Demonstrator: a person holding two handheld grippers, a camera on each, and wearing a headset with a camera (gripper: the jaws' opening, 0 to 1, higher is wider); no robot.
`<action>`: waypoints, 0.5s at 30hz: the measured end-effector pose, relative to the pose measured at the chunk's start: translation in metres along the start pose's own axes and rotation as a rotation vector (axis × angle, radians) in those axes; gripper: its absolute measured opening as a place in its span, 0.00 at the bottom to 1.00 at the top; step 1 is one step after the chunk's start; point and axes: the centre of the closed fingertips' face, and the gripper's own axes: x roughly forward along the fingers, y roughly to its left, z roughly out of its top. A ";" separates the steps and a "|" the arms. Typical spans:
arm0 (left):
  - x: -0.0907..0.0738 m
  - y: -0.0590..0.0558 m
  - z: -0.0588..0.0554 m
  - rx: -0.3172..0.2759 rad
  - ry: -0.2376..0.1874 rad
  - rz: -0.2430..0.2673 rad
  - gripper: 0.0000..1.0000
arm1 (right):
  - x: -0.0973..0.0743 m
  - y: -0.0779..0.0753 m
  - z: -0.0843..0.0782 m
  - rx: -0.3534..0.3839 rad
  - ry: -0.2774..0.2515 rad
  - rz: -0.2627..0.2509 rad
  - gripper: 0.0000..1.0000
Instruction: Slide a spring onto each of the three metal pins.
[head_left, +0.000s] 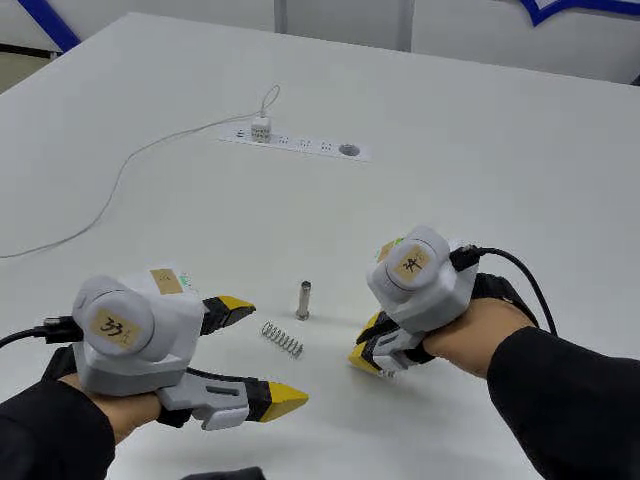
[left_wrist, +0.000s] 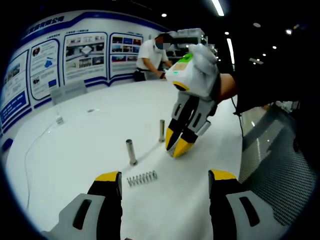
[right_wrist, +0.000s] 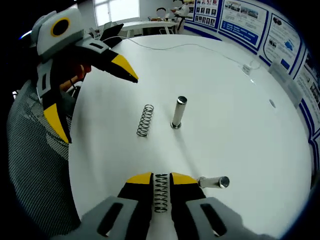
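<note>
Right gripper (right_wrist: 161, 179): jaws clamped on the held spring (right_wrist: 160, 196), coils pinched from the sides, just beside the near pin (right_wrist: 214, 182). Left gripper (left_wrist: 165, 176): jaws wide apart, the loose spring (left_wrist: 142, 178) lying on the bench (head_left: 450, 150) just ahead of them, near the second pin (left_wrist: 131, 152), which stands upright. Likely risks: the pinch squashes the held spring or flicks it out; its bore meets the pin top off-axis and jams; a sideways nudge topples a free-standing pin.

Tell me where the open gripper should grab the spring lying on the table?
Grip the loose spring at its middle coils, from straight above: it lies flat on its side, so the jaws of the left gripper can close across it.
</note>
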 end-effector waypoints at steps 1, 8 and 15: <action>0.000 0.000 0.000 0.001 0.000 0.000 0.72 | 0.000 0.000 0.000 -0.003 0.006 0.002 0.14; 0.000 0.000 0.000 0.000 0.000 -0.002 0.72 | 0.004 -0.001 -0.006 -0.008 0.041 0.009 0.13; 0.000 0.000 -0.001 -0.002 0.002 -0.001 0.72 | 0.003 0.001 -0.006 -0.001 0.035 0.025 0.12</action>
